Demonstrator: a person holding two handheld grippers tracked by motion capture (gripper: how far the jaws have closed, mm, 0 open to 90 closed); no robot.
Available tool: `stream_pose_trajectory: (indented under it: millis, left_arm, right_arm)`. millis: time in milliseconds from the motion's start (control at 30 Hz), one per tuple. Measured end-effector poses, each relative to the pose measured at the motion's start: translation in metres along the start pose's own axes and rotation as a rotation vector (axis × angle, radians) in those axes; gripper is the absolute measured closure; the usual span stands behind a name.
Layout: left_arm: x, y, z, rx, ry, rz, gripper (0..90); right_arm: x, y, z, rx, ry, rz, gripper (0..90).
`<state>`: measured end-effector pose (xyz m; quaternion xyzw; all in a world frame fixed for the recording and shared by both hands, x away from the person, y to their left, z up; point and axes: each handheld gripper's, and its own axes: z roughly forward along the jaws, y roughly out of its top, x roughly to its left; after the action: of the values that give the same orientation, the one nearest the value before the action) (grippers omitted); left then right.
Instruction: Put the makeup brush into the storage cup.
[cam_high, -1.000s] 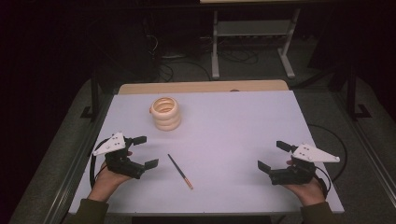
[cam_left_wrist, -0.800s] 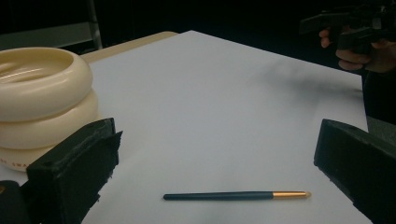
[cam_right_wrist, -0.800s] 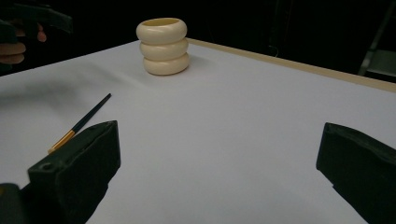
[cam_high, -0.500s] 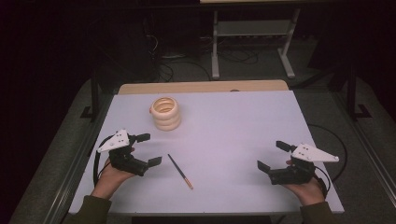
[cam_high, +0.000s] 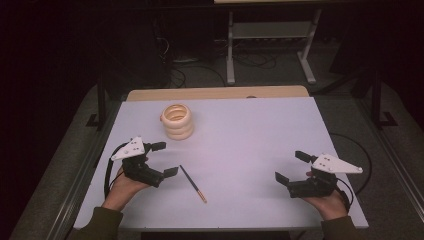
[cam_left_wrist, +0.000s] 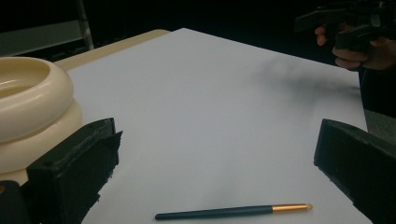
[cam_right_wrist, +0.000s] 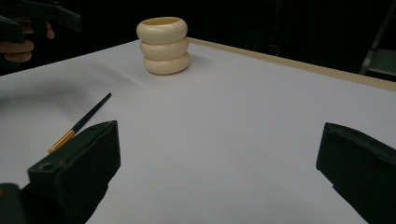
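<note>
High view: my left tongs (cam_high: 163, 159) wide by brush (cam_high: 193, 183), prob. for pickup; right tongs (cam_high: 291, 167) wide, idle nr worktop's right edge.

The white table (cam_high: 250, 145) is evenly and brightly lit from above, while everything around it falls off into near-black, with the floor at twelve o'clock barely legible. Shadows are soft and faint: a diffuse grey smudge lies on the tabletop at two o'clock in the left gripper view. No glare shows. The high view is slightly soft and grainy. In both gripper views the near black jaws are blurred, and the far background is dim and noisy.
</note>
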<state>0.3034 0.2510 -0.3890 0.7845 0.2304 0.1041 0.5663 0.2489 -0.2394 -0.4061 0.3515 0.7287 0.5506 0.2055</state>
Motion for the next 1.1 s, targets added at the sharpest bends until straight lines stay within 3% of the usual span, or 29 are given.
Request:
stream_pose_trajectory:
  millis: [1100]
  left_arm:
    - [-0.002, 0.009, 0.042, 0.053, -0.086, 0.03, 0.0]
  right_arm:
    - [-0.001, 0.0, 0.002, 0.0, -0.001, 0.009, 0.0]
